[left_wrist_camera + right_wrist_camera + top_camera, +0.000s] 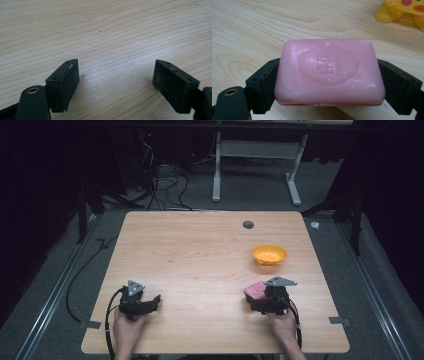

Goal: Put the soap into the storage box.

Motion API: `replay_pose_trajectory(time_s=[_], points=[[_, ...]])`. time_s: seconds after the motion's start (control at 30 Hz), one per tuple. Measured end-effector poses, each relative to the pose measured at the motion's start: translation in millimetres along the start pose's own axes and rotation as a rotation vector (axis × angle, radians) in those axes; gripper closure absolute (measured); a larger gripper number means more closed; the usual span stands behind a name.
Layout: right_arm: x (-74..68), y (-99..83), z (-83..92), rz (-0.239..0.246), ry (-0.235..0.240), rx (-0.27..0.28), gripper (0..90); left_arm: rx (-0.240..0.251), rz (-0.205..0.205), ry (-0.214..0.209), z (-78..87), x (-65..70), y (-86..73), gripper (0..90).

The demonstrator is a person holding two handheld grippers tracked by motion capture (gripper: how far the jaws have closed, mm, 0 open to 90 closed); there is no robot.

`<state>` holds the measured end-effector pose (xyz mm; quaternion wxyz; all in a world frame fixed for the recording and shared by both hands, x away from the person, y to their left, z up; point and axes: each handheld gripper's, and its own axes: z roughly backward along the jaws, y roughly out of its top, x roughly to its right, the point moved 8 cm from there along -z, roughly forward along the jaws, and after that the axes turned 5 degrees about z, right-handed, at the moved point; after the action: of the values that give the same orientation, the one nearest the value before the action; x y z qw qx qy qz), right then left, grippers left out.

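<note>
Right gripper: jaws closed against the two short ends of a pink soap, which sits flat between them, stamped face up. In the right gripper view the bar spans the full gap, both pads touching it; whether it rests on the table or is lifted just clear cannot be told. In the high view the soap lies at the table's near right, ahead of the right gripper, with the person's right hand behind it.

Left gripper: jaws spread wide, nothing between them, bare wood beneath. In the high view it sits low over the near left of the table, held by the left hand, well apart from the soap.

An orange bowl stands on the table beyond the soap, toward the far right, apart from it. In the right gripper view a yellow object with pink marks shows at the top right corner, past the bar; its identity cannot be confirmed.

A dark round grommet is set in the far edge of the tabletop.
</note>
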<state>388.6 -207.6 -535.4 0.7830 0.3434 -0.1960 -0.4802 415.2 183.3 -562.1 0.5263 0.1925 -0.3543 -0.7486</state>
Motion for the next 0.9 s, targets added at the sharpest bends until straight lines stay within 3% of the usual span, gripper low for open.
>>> replay_pose_trajectory(time_s=[0.3,0.9], points=[[6.3,5.1,5.8,-0.010,0.006,0.014,13.4,0.000,0.000,0.000,0.0,0.0,0.0,21.6],[32.5,23.6,22.5,-0.049,-0.033,0.053,13.4,0.000,0.000,0.000,0.0,0.0,0.0,21.5]])
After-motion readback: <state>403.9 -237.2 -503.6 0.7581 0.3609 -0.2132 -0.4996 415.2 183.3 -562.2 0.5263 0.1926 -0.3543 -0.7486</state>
